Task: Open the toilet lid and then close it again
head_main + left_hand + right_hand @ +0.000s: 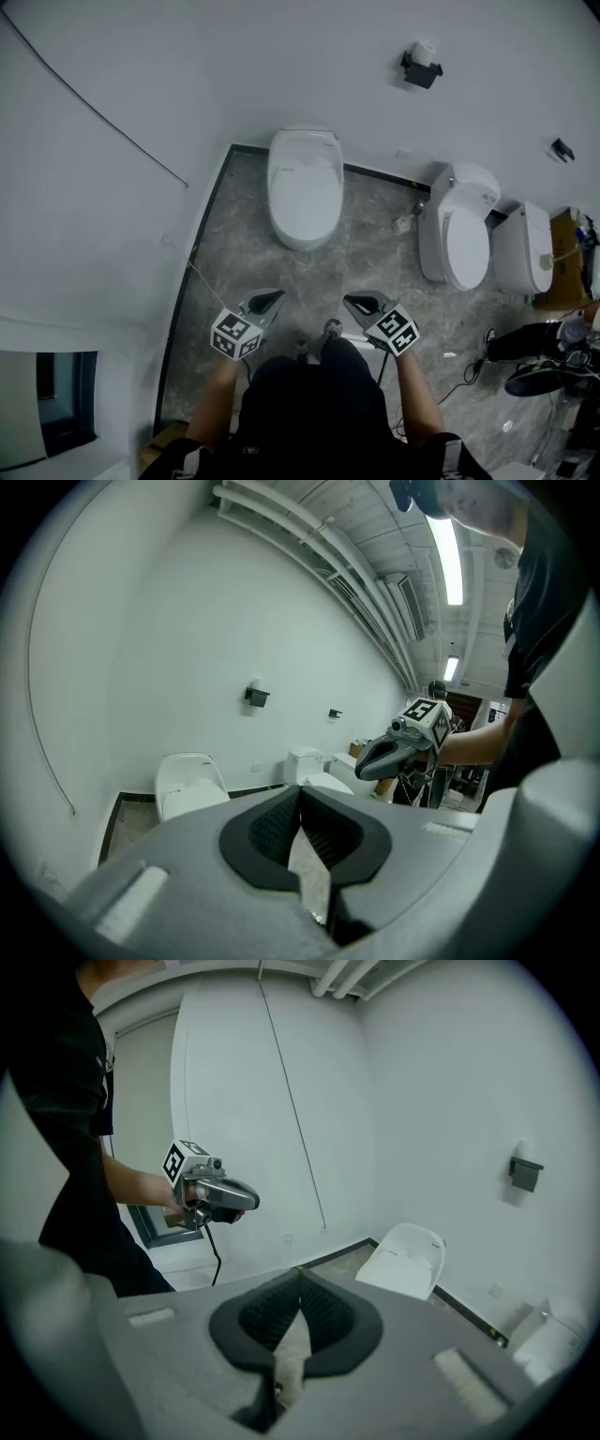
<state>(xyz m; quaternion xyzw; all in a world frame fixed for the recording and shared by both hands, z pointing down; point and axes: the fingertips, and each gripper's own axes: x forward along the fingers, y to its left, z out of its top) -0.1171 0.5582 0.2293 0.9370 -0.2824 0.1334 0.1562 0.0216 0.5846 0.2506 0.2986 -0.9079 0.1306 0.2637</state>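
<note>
Floor [309, 274] between toilet [305, 187] front edge and closed left gripper [277, 295], right gripper [349, 301]

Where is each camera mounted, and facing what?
Head view: on the head, steeply down at the toilet; left gripper, right gripper, forearms show.
Left gripper view: on that gripper, toward the toilet; own shut fingers, right gripper show.
Right gripper view: on that gripper, toward the toilet; own shut fingers, left gripper show.
All share the toilet.

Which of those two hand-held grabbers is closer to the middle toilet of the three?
Right. In the head view the right gripper sits below and left of the middle toilet. The left gripper is farther left, past the right one.
</note>
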